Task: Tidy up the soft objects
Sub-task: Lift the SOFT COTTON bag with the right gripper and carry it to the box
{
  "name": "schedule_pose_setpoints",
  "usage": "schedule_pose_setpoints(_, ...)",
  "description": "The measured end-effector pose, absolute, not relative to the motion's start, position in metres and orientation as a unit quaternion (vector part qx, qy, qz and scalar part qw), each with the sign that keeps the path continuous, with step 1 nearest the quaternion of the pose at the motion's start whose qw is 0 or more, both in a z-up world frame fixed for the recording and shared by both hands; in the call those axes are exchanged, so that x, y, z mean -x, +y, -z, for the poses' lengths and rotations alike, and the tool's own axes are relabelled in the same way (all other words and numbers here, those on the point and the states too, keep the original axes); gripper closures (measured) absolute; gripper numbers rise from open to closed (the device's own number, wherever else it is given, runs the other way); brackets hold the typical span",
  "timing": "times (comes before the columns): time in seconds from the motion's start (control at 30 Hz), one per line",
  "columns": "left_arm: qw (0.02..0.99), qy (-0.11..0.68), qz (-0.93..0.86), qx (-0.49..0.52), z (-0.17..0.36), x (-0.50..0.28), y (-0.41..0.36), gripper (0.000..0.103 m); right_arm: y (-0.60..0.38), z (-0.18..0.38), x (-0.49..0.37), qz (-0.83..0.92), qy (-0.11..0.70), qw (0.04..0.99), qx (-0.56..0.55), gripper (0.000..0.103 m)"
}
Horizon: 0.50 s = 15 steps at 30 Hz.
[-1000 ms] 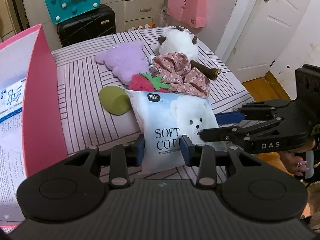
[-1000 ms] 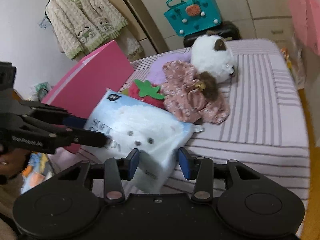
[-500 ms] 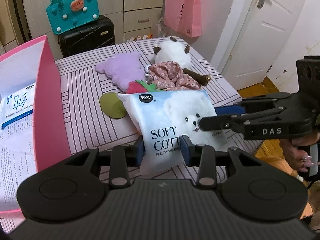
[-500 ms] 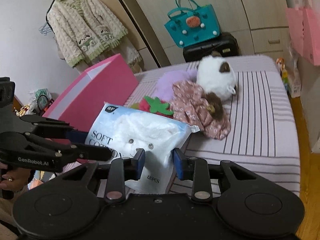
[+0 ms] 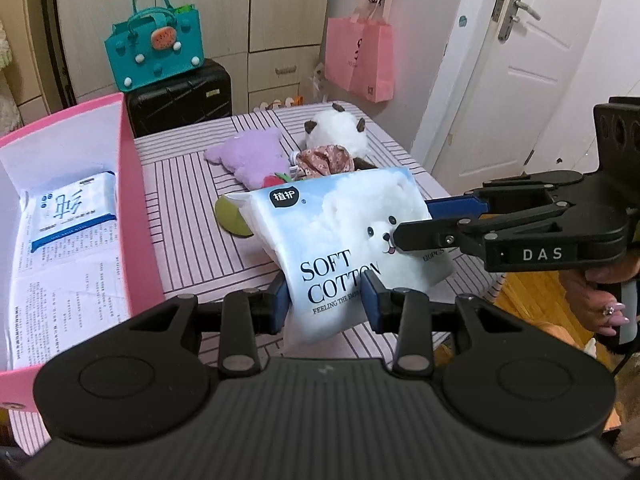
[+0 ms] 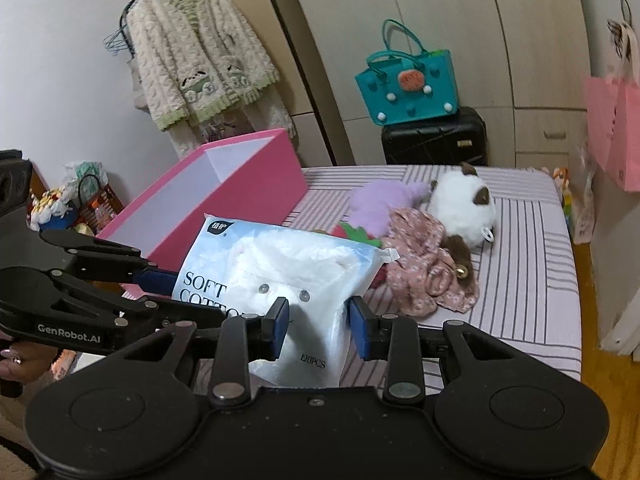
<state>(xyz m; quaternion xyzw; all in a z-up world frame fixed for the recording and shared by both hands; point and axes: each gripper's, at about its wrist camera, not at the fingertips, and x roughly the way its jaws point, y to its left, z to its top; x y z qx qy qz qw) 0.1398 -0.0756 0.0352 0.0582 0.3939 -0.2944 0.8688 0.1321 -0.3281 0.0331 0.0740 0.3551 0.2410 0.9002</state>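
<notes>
My left gripper (image 5: 324,300) and right gripper (image 6: 316,330) each pinch the tissue pack (image 5: 352,240) — one corner apiece between blue pads — above the striped bed (image 6: 528,248); the right jaws have just been opening slightly.

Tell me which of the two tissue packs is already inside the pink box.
The smaller blue-and-white pack lies flat inside the pink box; the larger "Soft Cotton" pack is held outside it.

Light: soft, even room light is filling both views.
Shadows: faint ones are lying under the tongs.
Glare: none is showing.
Focus: everything is staying sharp.
Edges: fisheye bending is curving the door (image 5: 532,68) and wardrobe (image 6: 460,40).
</notes>
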Motion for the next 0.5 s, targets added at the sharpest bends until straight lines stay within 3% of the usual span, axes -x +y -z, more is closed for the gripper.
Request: schedule_pose_setpoints(0.5, 0.891, 0.347, 0.289, -0.048, -0.082, -0.119, -0.025, 0.067, -0.276, -0.092, -0.119, -0.259, 0.322, 0.91, -0.004, 0.058)
